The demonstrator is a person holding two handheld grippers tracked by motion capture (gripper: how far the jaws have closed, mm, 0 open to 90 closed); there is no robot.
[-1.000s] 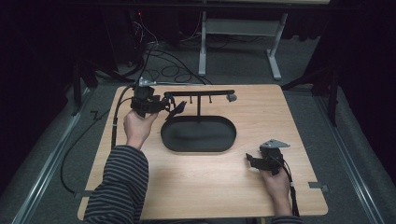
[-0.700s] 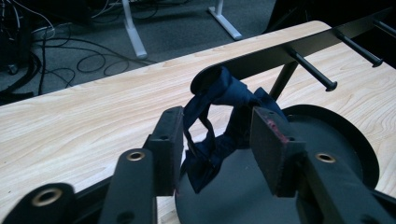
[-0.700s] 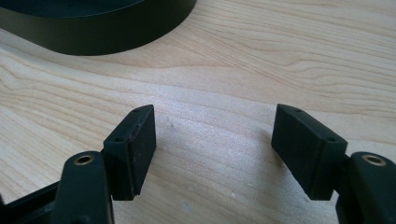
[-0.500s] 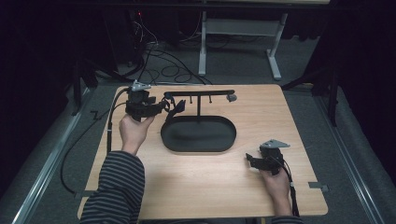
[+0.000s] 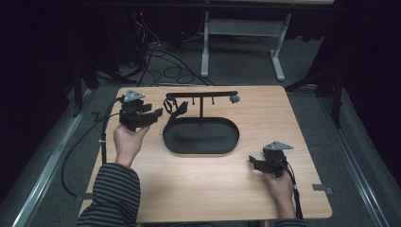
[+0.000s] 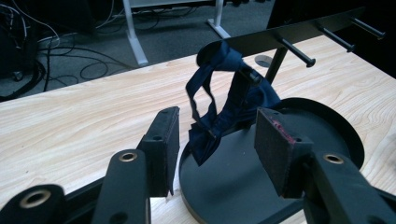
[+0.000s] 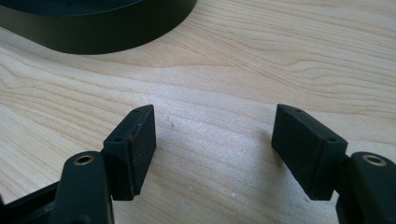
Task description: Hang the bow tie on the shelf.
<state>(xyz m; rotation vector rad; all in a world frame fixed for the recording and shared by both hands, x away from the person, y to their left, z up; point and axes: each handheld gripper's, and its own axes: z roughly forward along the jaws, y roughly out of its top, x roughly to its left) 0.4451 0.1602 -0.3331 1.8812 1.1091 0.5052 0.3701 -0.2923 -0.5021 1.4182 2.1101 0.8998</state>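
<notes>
**Both claws apart, cloth on the rack**

The left claw [image 5: 156, 113] gapes just short of a dark blue cloth [image 6: 224, 100] hanging from the black rack [image 5: 201, 94]. The right claw [image 5: 253, 163] rests spread and empty on the bench [image 5: 265, 113], beside the oval tray [image 5: 201, 149].

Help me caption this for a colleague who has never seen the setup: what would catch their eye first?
Probably the black stand at the middle of the wooden table: an oval base with a post and a peg bar, and a dark blue cloth strap hanging from the bar's left end. Next, the left gripper, open, held up just left of that strap, and the right gripper, open, low over bare wood near the base's front right.
</notes>
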